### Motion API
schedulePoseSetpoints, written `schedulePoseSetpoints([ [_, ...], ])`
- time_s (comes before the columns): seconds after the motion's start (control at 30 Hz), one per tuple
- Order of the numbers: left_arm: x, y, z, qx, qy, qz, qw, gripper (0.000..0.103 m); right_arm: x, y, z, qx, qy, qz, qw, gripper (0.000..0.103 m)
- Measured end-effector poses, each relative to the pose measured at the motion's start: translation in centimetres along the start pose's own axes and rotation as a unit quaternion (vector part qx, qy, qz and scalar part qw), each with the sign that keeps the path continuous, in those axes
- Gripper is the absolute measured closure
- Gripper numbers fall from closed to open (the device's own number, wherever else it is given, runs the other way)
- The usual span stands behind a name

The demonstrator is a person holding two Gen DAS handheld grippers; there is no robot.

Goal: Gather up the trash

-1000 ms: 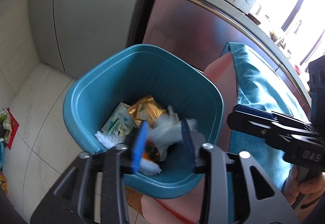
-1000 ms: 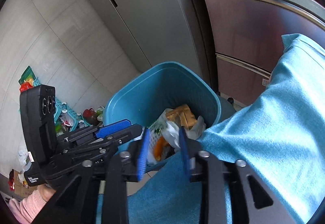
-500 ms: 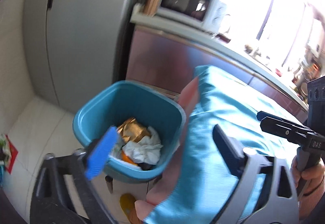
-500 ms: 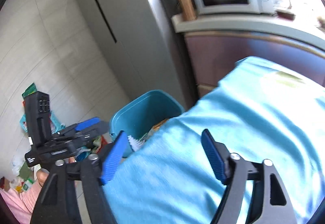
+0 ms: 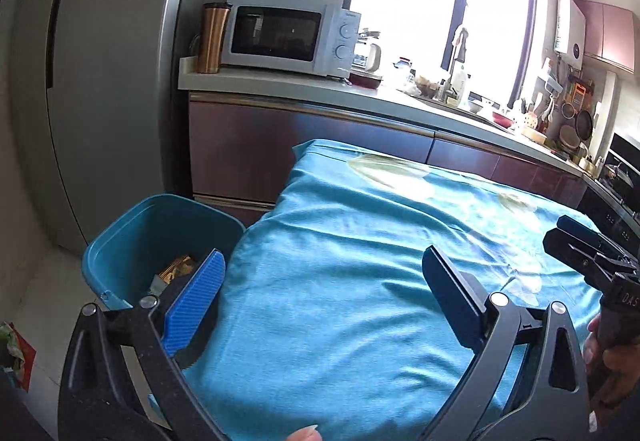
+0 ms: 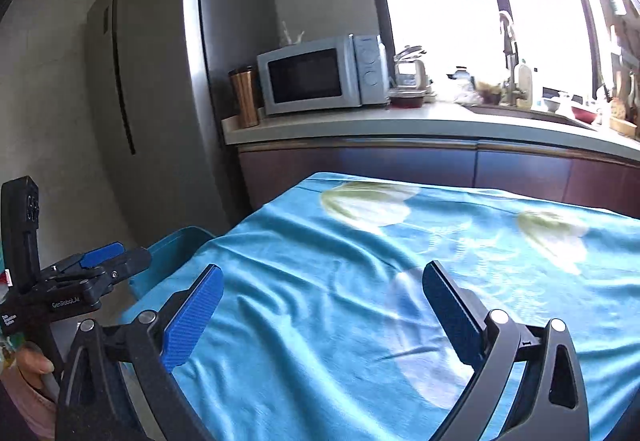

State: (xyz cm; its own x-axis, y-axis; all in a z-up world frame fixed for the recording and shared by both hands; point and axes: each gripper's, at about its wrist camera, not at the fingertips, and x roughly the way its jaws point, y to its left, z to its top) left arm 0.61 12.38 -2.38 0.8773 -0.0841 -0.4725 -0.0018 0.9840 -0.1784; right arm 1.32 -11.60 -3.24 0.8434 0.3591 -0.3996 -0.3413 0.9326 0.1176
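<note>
Left wrist view: both grippers, left [image 5: 324, 301] and right [image 6: 322, 305], fingers spread wide and empty above the blue-clothed table [image 5: 360, 261], teal bin [image 5: 132, 237] already loaded alongside — next, probably scanning for leftover trash.

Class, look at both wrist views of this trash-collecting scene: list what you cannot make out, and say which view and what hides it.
- Bin contents: left wrist view, the teal bin shows only a gold wrapper; the left gripper finger and bin wall hide the rest.
- Bin: right wrist view, only its rim shows; the blue tablecloth covers it.
- Countertop items by the window: too small, washed out by glare.
- Floor litter: cut by the left edge.
</note>
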Motion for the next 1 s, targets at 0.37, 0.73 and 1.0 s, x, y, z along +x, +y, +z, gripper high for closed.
schedulePoseSetpoints([
  [0.37, -1.6, -5.7, -0.9, 0.039, -0.044, 0.002, 0.9983, 0.006, -4.3, -3.8, -2.7, 0.024, -0.044, -0.061, 0.997, 0.007],
  [0.73, -2.3, -8.9, -2.0, 0.064, -0.062, -0.014, 0.9959, 0.006, -6.4, -4.7, -3.7, 0.028, -0.075, -0.087, 0.993, 0.007],
  [1.0, -2.6, -9.5, -2.2, 0.071, -0.078, -0.011, 0.9944, 0.006, -6.9, -5.0, -3.9, 0.024, -0.084, -0.097, 0.991, 0.007],
])
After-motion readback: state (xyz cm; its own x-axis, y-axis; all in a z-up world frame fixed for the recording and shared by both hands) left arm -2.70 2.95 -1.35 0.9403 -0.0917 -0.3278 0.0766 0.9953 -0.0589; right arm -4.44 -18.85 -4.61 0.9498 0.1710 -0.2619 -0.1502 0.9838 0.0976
